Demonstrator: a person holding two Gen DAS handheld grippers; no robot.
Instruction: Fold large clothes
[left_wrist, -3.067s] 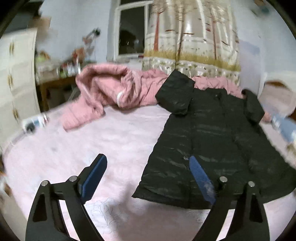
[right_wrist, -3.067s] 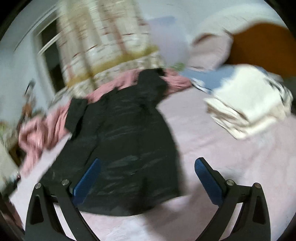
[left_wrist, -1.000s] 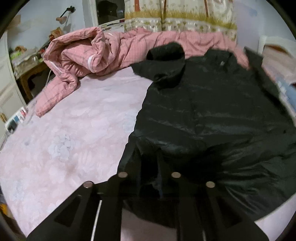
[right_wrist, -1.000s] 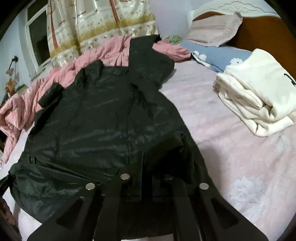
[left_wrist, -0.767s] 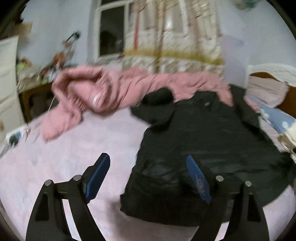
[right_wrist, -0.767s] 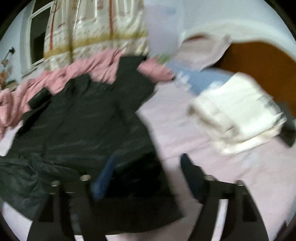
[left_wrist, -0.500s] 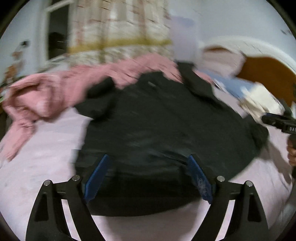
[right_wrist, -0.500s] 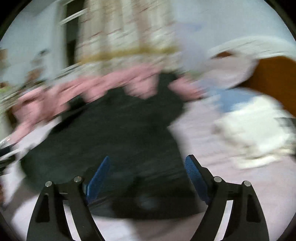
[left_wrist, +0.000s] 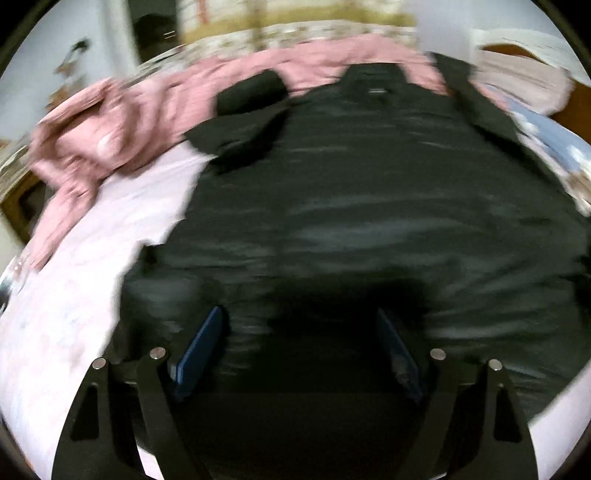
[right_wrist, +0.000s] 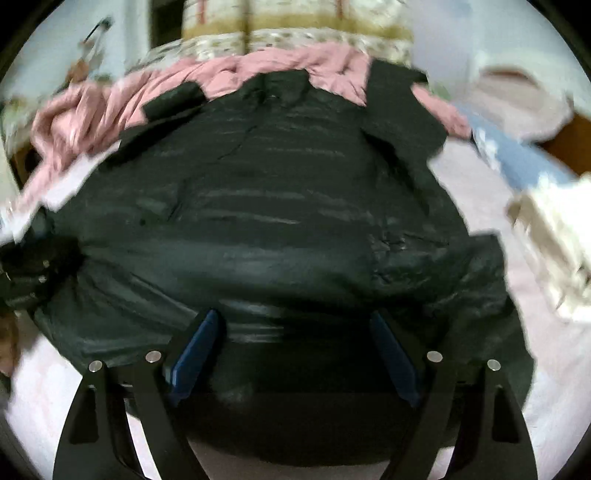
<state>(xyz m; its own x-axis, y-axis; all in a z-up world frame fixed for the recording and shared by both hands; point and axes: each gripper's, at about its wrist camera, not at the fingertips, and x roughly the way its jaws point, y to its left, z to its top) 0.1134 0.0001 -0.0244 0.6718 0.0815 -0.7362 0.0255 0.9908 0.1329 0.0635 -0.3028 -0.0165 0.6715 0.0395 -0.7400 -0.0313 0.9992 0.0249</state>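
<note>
Black coat (left_wrist: 369, 192) lies spread flat on the bed (left_wrist: 74, 314), collar at the far end against a pink quilt (left_wrist: 122, 125), hem nearest both cameras. Fabric is shiny, with horizontal quilting lines. Both views are motion-blurred.

Left gripper (left_wrist: 299, 350): fingers wide apart and closing slightly, blue pads (left_wrist: 201, 345) visible on both sides. Only the coat's hem area shows between them; pads don't press on it, nothing gripped. Whether the tips touch the fabric, can't tell.

Right gripper (right_wrist: 291, 350): same picture, fingers wide and closing a bit, blue pads (right_wrist: 195, 350) clear of the cloth, lower coat panel between them, nothing held. Contact with the fabric not resolvable.

Coat details: left sleeve (left_wrist: 243, 110) is folded in, lying over the shoulder area. Right sleeve (right_wrist: 399, 107) runs up toward the quilt. In the right wrist view the lower right hem (right_wrist: 480, 280) is rumpled and flares onto the pink sheet.

Surroundings: stack of folded cream clothes (right_wrist: 550, 251) to the right on the bed, well apart from the coat. Blue pillow (right_wrist: 517, 162) beyond it. Patterned curtain (right_wrist: 295, 26) behind the quilt. The left gripper's dark body (right_wrist: 26, 273) shows at the left edge of the right wrist view, by the coat's lower left edge.
</note>
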